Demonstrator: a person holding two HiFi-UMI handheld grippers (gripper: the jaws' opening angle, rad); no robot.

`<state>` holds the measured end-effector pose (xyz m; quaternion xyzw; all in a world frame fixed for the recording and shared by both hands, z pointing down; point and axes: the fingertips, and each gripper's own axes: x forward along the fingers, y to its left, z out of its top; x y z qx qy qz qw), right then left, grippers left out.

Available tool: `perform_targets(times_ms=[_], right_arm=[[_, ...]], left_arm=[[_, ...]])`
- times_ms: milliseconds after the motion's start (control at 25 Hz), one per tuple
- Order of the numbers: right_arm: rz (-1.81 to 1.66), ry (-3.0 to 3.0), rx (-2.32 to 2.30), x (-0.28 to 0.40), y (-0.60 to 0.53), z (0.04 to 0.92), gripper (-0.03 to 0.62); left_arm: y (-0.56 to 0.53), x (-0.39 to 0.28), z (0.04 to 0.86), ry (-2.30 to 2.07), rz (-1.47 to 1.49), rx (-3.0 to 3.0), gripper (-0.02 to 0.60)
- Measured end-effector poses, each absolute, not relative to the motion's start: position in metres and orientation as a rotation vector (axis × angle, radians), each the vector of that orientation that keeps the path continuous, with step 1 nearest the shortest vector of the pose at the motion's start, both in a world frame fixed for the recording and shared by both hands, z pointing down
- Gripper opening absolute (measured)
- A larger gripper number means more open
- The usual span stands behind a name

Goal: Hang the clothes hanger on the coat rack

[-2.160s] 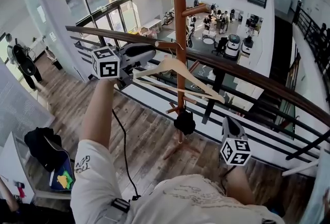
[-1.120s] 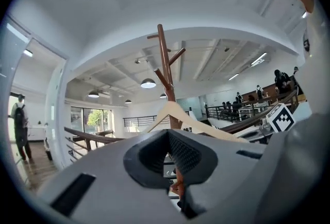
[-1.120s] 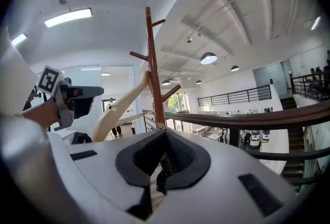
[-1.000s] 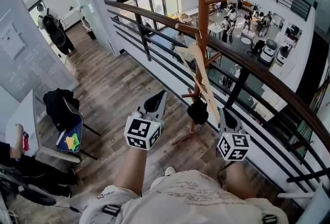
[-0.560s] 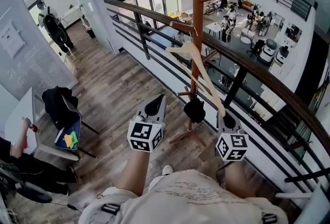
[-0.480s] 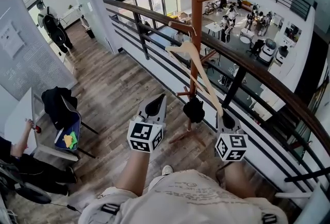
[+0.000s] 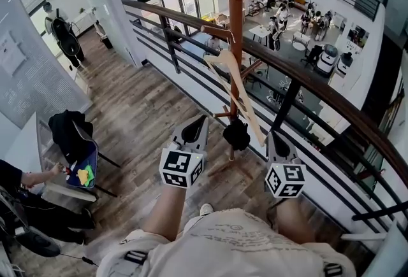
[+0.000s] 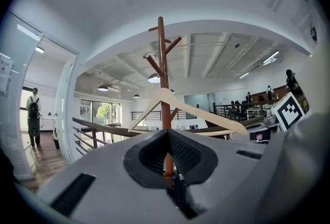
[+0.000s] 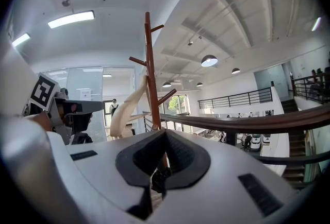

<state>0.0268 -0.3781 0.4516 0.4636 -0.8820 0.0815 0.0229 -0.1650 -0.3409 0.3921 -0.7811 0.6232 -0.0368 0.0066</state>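
The left gripper (image 7: 199,121) and the right gripper (image 7: 274,137) are pale grey with black ribbed linings inside the jaws. The left marker cube (image 7: 180,167) and the right marker cube (image 7: 285,180) are white, printed with black squares.

Ahead of both grippers stands the tall reddish-brown wooden coat rack (image 7: 234,27). The pale cream wooden clothes hanger (image 7: 233,88) is on it. Just beyond the jaw tips is a small black bundle (image 7: 236,134).

Beneath the grippers the plank floor (image 7: 140,110) is streaked grey-brown. Past them, the balcony railing (image 7: 306,81) has a dark brown handrail over black bars.

Well to the left of the left gripper, a chair (image 7: 89,158) shows a blue seat. A yellow-green scrap (image 7: 81,175) lies on it and a black garment (image 7: 67,129) is draped over it.

Behind the cubes, the person's T-shirt (image 7: 242,247) is cream with faint grey print.
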Motion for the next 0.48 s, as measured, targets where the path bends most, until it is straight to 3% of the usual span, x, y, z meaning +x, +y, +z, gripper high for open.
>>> perform_targets(times_ms=[480], right_arm=[[0.244, -2.713, 1.464, 0.034, -0.384, 0.453, 0.002]], left_arm=[[-0.35, -0.157, 0.403, 1.936, -0.159, -2.473, 0.005]])
